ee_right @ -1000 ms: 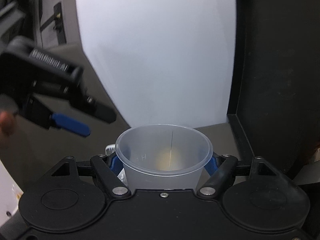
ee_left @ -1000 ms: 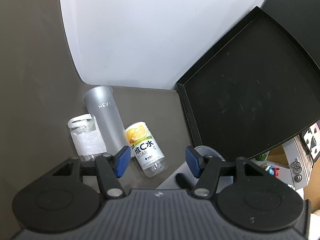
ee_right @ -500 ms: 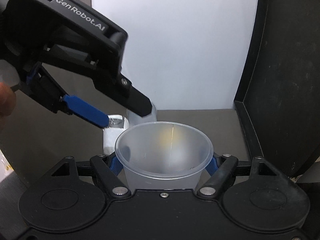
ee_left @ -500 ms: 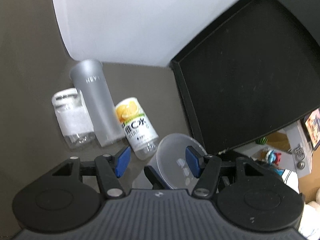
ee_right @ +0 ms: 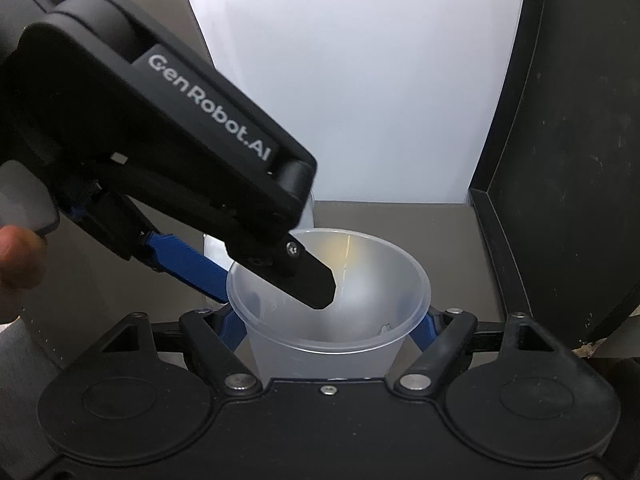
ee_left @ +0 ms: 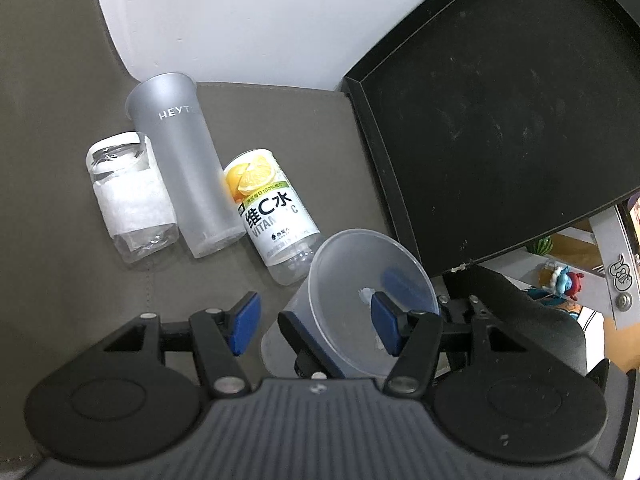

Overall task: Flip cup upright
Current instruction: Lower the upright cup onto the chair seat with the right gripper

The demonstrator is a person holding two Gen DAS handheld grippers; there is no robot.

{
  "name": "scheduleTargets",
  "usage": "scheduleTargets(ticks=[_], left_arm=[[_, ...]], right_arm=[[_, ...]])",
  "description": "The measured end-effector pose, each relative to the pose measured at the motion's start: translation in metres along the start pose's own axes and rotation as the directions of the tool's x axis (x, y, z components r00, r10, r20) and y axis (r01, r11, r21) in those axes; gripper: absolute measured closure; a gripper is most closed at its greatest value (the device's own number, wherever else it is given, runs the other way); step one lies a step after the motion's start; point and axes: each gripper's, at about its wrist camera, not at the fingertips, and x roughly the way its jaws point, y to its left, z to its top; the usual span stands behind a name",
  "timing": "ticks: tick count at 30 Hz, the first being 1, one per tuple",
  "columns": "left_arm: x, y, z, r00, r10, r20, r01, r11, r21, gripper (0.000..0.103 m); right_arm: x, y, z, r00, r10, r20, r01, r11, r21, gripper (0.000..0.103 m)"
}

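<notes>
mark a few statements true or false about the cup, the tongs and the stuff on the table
1. The right tongs are shut on the clear cup. True.
2. The left tongs are shut on the cup's wall. False: they are open, one finger inside the cup and the other outside, straddling the rim.
3. The cup's mouth faces down onto the table. False: its open mouth faces up toward both cameras.
4. A frosted tumbler stands between a small jar and a lemon drink bottle. True.
5. The black tray holds the drink bottle. False: the bottle stands on the grey table left of the tray.
</notes>
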Motion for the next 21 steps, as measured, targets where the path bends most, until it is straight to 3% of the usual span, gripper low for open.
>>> scheduleTargets(ticks=[15, 21], left_arm=[[-0.011, -0.006, -0.003, 0.999, 0.047, -0.004, -0.047, 0.999, 0.015, 0.042], [-0.022, -0.010, -0.003, 0.997, 0.079, 0.012, -0.079, 0.997, 0.014, 0.032]], right_arm=[[0.008, -0.013, 0.005, 0.996, 0.057, -0.070, -0.055, 0.998, 0.039, 0.020], [0.011, -0.023, 0.011, 0.993, 0.083, -0.085, -0.077, 0.995, 0.069, 0.012]])
